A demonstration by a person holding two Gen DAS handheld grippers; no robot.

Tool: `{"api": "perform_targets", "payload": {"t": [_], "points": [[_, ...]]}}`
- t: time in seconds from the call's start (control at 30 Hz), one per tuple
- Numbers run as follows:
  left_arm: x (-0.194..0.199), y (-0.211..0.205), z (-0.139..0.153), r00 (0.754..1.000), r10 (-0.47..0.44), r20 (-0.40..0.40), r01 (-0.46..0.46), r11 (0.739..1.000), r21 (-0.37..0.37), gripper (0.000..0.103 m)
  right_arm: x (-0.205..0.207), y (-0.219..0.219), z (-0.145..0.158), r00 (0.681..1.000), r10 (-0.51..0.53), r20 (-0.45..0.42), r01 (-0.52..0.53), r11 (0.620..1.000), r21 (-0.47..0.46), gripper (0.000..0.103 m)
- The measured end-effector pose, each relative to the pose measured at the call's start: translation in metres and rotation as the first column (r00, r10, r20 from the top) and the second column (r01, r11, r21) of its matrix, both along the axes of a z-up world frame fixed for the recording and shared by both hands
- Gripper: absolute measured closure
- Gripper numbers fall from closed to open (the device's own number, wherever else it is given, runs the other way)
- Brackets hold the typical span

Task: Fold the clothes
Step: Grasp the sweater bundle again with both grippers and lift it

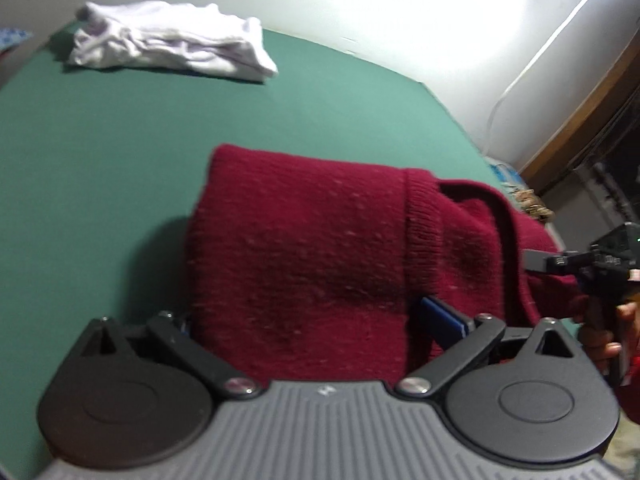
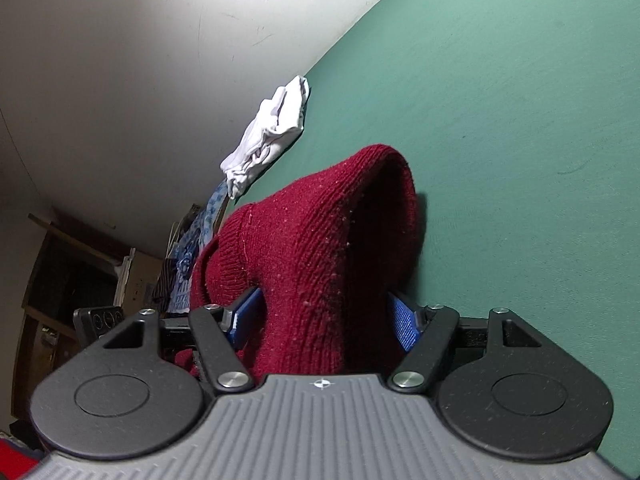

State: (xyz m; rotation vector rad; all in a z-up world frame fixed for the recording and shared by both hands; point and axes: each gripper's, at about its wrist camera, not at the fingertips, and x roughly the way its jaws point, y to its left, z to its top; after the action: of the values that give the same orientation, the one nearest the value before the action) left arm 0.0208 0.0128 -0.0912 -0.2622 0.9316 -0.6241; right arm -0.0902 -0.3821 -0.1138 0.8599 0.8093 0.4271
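The maroon knitted sweater [image 1: 304, 256] is bunched on the green bench [image 1: 120, 152], a thick fold rising between both claws. The left claw [image 1: 320, 320] stands wide apart around the knit, not visibly pressing. The right claw [image 2: 324, 316] appears clamped on the fold, though the pads are partly hidden. The fold should be laid flat with edges aligned, clear of the white garment [image 1: 168, 40] well beyond.

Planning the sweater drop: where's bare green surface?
Free: green surface between white garment and red sweater, and the stretch beside the sweater in the right wrist view. Crowded: at the sweater, with both grippers.
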Motion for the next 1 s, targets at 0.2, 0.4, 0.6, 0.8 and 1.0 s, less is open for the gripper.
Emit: {"api": "perform_targets", "payload": {"t": [0.2, 0.4, 0.6, 0.8, 1.0], "points": [[-0.005, -0.015, 0.0, 0.997, 0.076, 0.016, -0.076, 0.997, -0.018, 0.011, 0.0, 0.002, 0.0, 1.0, 0.011, 0.016, -0.011, 1.0, -0.025, 0.035], [-0.009, -0.028, 0.007, 0.99, 0.137, 0.026, -0.137, 0.99, 0.021, 0.029, -0.005, 0.004, -0.003, 0.998, -0.061, -0.035, 0.061, 0.998, 0.007, 0.053], [0.011, -0.022, 0.042, 0.988, 0.14, 0.061, -0.14, 0.99, 0.006, 0.051, 0.015, 0.018, 0.037, 0.999, -0.042, -0.018, 0.042, 0.999, 0.005, 0.062], [0.066, 0.009, 0.108, 0.97, 0.171, 0.175, -0.174, 0.985, -0.001, 0.057, 0.086, 0.044, 0.106, 0.996, 0.002, 0.089, 0.002, 0.999, -0.043, 0.063], [0.142, 0.067, 0.193, 0.912, 0.218, 0.348, -0.246, 0.969, 0.038, 0.056, 0.185, 0.084, 0.164, 0.969, -0.03, 0.246, 0.036, 0.999, -0.02, 0.063]]}}
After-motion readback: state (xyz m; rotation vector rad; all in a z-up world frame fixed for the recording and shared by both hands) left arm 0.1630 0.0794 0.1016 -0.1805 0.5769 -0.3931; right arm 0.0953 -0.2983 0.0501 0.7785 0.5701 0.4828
